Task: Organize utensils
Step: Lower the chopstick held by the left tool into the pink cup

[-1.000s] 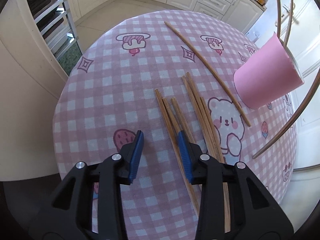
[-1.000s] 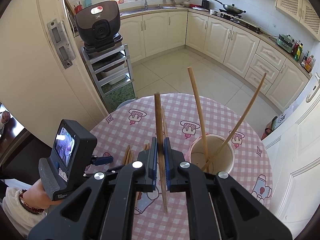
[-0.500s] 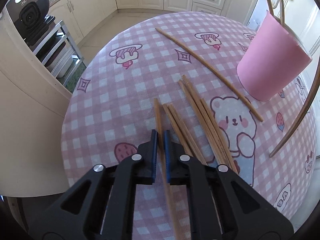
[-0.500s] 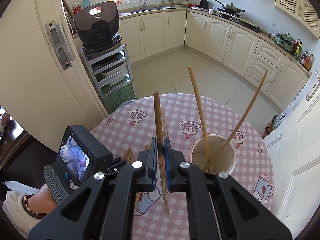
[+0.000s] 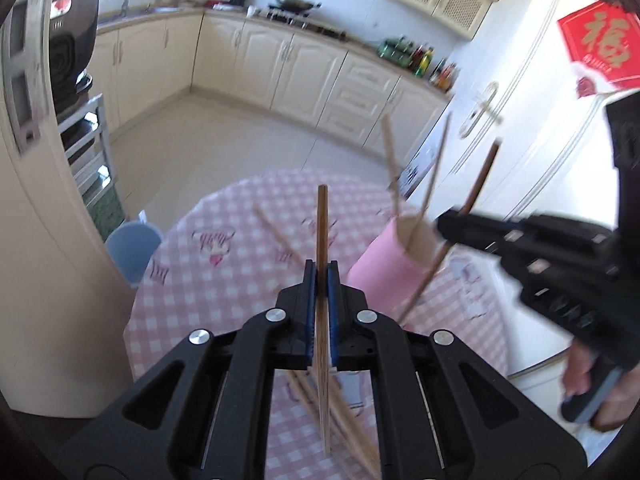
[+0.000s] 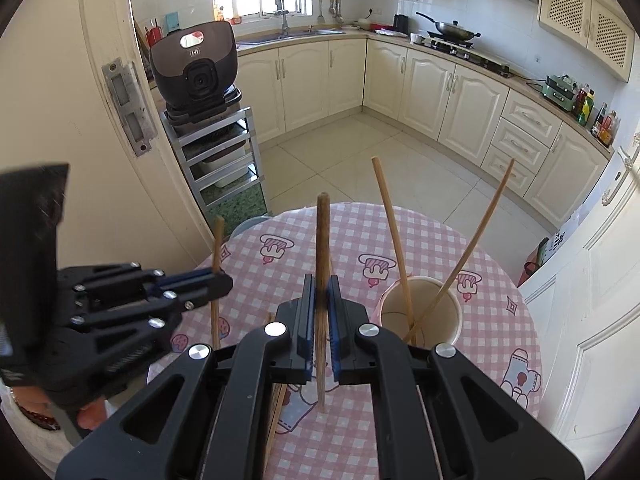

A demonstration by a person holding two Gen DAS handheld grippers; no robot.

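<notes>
Both grippers are loaded. The left gripper (image 5: 321, 276) is clamped on a single wooden chopstick (image 5: 322, 232), which stands nearly upright between the blue pads, top end well above the jaws and lower end hanging below them, clear of the cloth. The right gripper (image 6: 320, 292) is likewise closed on a second chopstick (image 6: 322, 240), also upright, its tip hanging free below the jaws and above the table (image 6: 496, 280). The pink paper cup (image 6: 420, 312) sits just to the right of the right jaws and slightly ahead of them; seen from the left wrist it lies ahead and to the right of the left jaws, with the right gripper just beyond it. Two chopsticks already lean inside the cup (image 6: 394, 236), so that part is done. Neither held stick is over the cup mouth yet. Loose chopsticks (image 5: 344, 432) lie on the checked cloth below and behind the left jaws, several of them, exact count unclear through blur; one more lies ahead of the left jaws, towards the far side of the table. Judgement: task well under halfway, with two sticks stowed, two in transit, and the pile on the cloth left to collect.
</notes>
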